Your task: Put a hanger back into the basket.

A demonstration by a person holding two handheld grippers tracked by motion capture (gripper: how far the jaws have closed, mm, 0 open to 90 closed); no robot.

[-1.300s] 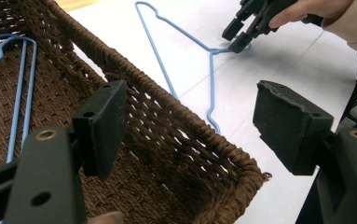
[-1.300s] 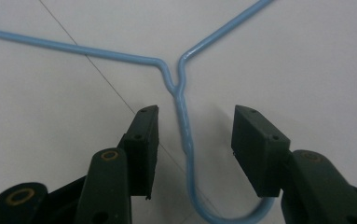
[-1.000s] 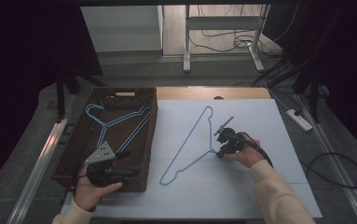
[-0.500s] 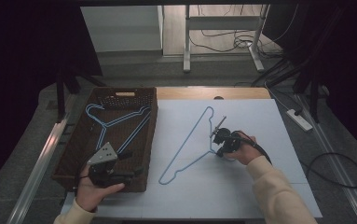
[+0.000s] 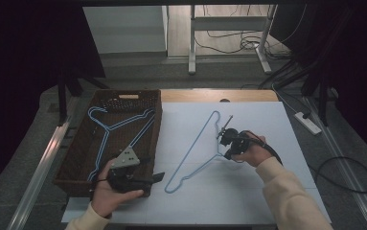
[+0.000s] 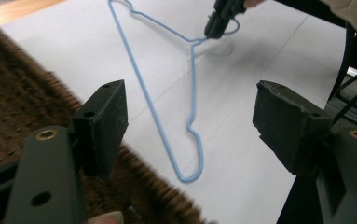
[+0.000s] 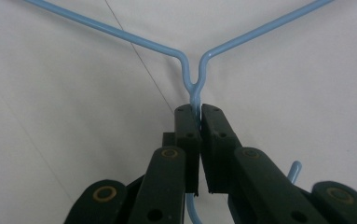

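A light-blue wire hanger (image 5: 198,139) lies flat on the white sheet (image 5: 267,124). My right gripper (image 5: 224,152) is shut on its neck just below the fork, which the right gripper view shows clearly: the right gripper (image 7: 198,112) pinches the thin wire of the hanger (image 7: 192,81). My left gripper (image 5: 154,178) hovers at the front right corner of the brown basket (image 5: 123,96), jaws wide apart and holding nothing. In the left gripper view the left gripper (image 6: 192,100) looks out over the hanger (image 6: 153,105) toward the right gripper (image 6: 213,30).
Another blue hanger (image 5: 107,129) lies inside the basket. A wooden table edge (image 5: 210,95) shows behind the sheet. On the floor at the right are a power strip (image 5: 308,122) and cables; desk legs (image 5: 190,48) stand at the back.
My left hand has moved right, from over the basket's front toward the sheet's edge. The right hand has stayed at the hanger's neck.
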